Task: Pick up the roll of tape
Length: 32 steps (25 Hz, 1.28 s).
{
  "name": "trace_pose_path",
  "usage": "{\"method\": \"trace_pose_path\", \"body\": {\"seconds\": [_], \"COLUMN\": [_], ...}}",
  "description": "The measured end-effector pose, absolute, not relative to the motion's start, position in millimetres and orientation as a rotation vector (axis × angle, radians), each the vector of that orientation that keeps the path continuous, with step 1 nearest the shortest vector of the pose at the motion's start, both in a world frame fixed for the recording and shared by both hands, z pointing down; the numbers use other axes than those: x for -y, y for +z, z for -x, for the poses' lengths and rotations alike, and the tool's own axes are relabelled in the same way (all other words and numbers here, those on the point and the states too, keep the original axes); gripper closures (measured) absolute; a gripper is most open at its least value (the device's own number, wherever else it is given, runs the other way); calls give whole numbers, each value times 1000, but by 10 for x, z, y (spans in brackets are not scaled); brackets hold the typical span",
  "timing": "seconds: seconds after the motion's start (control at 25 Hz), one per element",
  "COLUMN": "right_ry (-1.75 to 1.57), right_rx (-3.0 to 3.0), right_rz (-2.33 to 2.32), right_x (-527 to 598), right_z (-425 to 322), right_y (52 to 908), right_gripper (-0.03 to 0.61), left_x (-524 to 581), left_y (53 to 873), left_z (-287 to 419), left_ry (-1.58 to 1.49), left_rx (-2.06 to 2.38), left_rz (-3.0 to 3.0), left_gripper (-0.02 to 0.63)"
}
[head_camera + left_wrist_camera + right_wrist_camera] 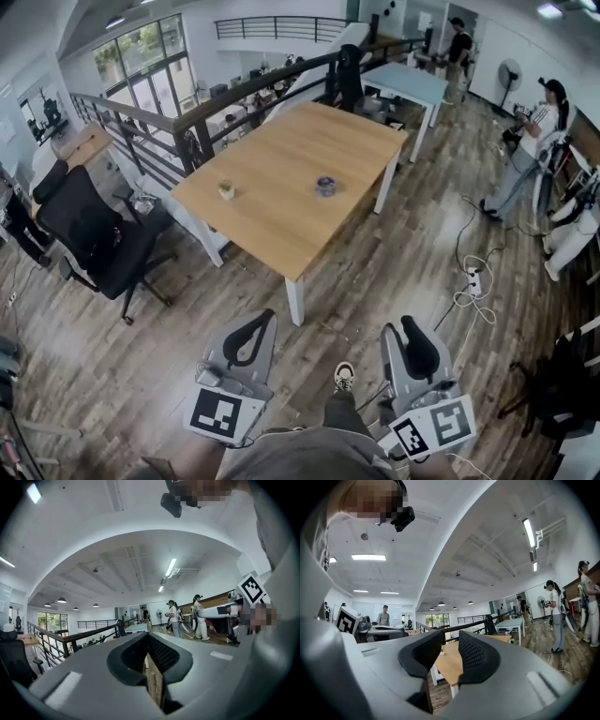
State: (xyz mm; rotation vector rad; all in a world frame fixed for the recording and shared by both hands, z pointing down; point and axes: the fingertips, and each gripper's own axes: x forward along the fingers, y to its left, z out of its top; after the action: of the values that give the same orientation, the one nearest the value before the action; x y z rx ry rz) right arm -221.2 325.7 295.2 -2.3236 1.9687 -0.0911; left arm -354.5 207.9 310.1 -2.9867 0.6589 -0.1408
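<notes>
The roll of tape (325, 186), small and bluish, lies flat on the wooden table (281, 220), right of its middle. Both grippers are held low and near me, well short of the table. My left gripper (251, 337) (149, 639) has its fingertips touching and holds nothing. In the right gripper view, my right gripper (418, 349) (450, 640) shows a narrow gap between its black pads, with the table's edge (449, 663) showing through and nothing between them. I cannot find the tape in either gripper view.
A small potted plant (226, 190) stands on the table's left part. A black office chair (98, 234) sits to the left, a railing (225, 103) runs behind, and a white table (408, 82) stands beyond. People stand at the right (534, 141). Cables and a power strip (473, 279) lie on the floor.
</notes>
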Motion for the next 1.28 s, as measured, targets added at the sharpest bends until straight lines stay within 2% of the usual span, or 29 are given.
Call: {"method": "trace_pose_path", "body": {"seconds": [0.72,0.96,1.28], "right_ry": [-157,-190,-219], "right_rx": [-2093,-2138,-2143], "right_rz": [2242,2216,2234], "right_x": [-2193,-1900,-1495], "right_z": [-5,-462,-824], "right_y": [3076,3106,3217], "right_gripper": [482,482,482], "left_x": [-1074,-900,-450], "left_y": [3162,3141,3249], "left_z": [1452,912,619], "left_ry": [-252,-255,-265], "left_rx": [-809,-813,-830], "left_rz": [2936,2896,2926], "left_gripper": [612,612,612]}}
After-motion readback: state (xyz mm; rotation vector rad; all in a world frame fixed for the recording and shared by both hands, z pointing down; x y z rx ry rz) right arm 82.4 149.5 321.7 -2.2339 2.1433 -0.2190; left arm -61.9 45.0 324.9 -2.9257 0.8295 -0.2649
